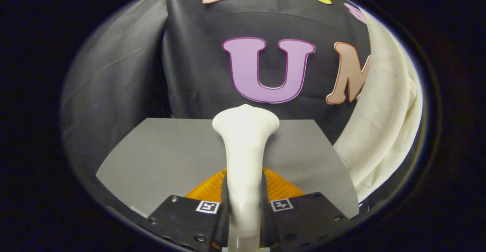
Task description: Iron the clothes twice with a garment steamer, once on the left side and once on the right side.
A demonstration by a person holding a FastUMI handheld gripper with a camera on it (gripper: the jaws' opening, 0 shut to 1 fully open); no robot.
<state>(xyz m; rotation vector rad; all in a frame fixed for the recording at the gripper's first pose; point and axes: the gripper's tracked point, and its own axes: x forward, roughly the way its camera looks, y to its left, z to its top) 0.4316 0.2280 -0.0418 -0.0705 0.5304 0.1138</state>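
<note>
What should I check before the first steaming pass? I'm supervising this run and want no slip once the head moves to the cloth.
1. Grip: the claw is shut on the white plastic garment steamer, a finger on each side of its neck. Ok.
2. Steamer head: flared end points forward beyond the fingers, over the flat grey table. Ok.
3. Contact with the clothes: the cream-white hanging garment is off to the side, apart from the head. Not ok yet.
4. Path to the garment: nothing stands between the head and the garment. Ok.
5. Steam on: cannot tell.
6. Garment hanging smooth: folds show along it. Not ok.
</note>
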